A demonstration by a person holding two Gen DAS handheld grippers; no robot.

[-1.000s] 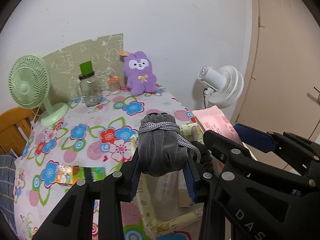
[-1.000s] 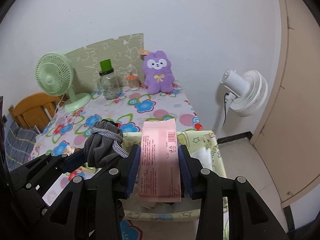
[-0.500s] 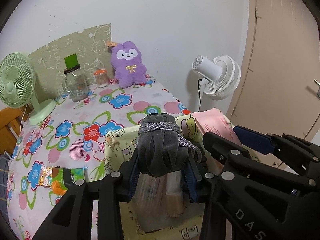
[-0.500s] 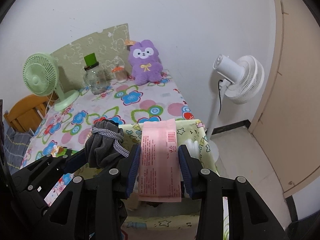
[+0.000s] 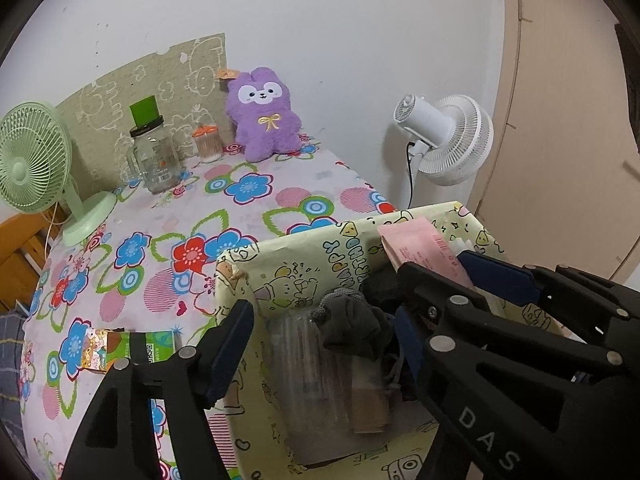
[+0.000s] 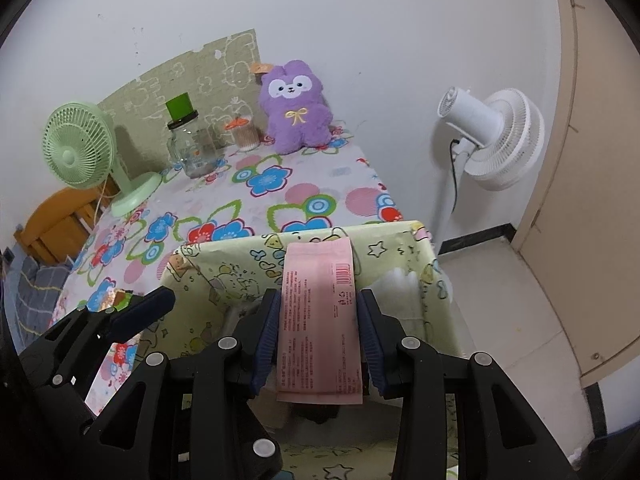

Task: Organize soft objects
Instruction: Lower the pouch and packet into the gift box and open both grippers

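Both wrist fisheye views look steeply down and forward along their own black fingers, close above the open yellow cartoon-printed fabric bin. The left view sits slightly to the left of the right. Both share the flower-patterned tablecloth, purple plush rabbit and white wall.

Place: a lived-in room of a home
Bench: covered with a bright flower-print cloth, pushed against a plain white wall
Toy: purple plush animal sitting at the wall
Household things: green desk fan, glass jar with green lid, white standing fan on the floor
Storage: cartoon-printed fabric box at the bench edge
Furniture: wooden chair, beige door
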